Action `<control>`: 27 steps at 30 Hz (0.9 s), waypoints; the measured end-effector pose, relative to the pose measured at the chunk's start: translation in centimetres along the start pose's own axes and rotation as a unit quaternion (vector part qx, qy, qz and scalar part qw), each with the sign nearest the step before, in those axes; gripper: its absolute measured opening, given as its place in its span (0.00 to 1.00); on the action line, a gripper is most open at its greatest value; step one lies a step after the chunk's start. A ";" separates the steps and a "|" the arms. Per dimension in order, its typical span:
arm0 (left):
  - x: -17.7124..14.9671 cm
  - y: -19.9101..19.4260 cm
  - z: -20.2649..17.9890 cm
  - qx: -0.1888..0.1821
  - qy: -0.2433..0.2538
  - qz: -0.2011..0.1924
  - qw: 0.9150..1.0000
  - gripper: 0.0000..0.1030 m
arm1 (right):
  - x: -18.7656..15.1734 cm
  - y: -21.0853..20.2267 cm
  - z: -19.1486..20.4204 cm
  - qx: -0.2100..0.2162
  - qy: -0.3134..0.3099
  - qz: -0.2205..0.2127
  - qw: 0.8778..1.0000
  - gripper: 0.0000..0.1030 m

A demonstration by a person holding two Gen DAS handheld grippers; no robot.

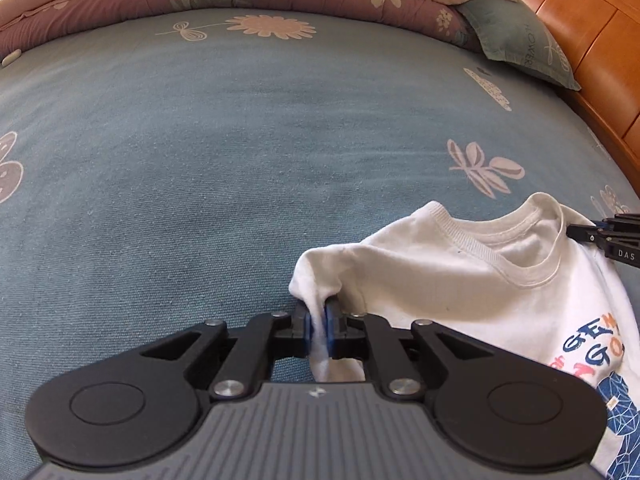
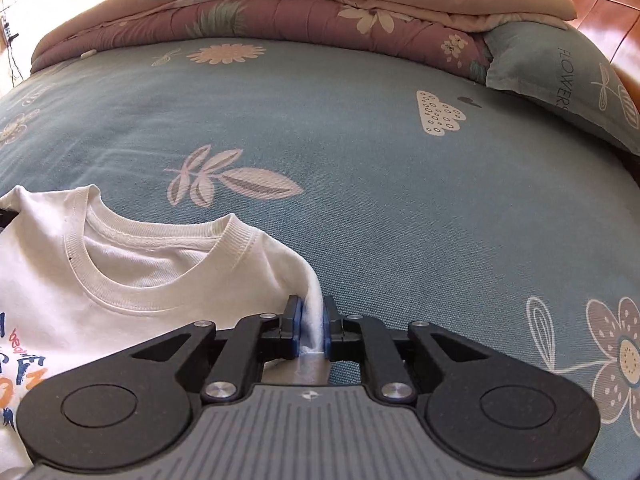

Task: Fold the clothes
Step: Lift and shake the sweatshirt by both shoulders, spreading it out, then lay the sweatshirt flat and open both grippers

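Observation:
A white T-shirt (image 1: 440,280) with a blue and orange print lies front up on the blue bedsheet (image 1: 200,160), collar toward the far side. My left gripper (image 1: 319,312) is shut on a bunched fold at the shirt's left shoulder, white cloth pinched between its blue pads. In the right wrist view the same T-shirt (image 2: 120,280) fills the lower left, and my right gripper (image 2: 311,316) holds the right shoulder edge between its pads. The right gripper (image 1: 592,232) also shows at the right edge of the left wrist view, at the shoulder beside the collar.
A folded pink floral quilt (image 2: 280,16) lies along the far side of the bed. A blue-green pillow (image 2: 560,80) sits at the far right against the wooden headboard (image 1: 592,40). Flat sheet stretches beyond the shirt.

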State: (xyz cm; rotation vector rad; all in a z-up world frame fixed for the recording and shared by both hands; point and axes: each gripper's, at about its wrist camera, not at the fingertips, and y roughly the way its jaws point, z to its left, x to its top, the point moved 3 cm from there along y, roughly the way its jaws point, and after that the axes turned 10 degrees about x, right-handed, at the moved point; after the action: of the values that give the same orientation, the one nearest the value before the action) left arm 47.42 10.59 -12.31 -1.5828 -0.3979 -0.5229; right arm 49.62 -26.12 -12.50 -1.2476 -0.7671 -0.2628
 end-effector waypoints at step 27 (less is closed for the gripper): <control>-15.4 -17.7 -6.9 -0.006 0.022 -0.034 0.999 0.66 | -17.3 -16.4 11.7 0.163 0.071 -0.021 0.984 0.65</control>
State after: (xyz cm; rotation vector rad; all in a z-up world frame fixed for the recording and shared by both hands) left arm 24.28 6.02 -5.77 -1.5703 -0.4165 -0.6119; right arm 23.19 -24.59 -10.10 -0.8946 -0.6821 -0.2471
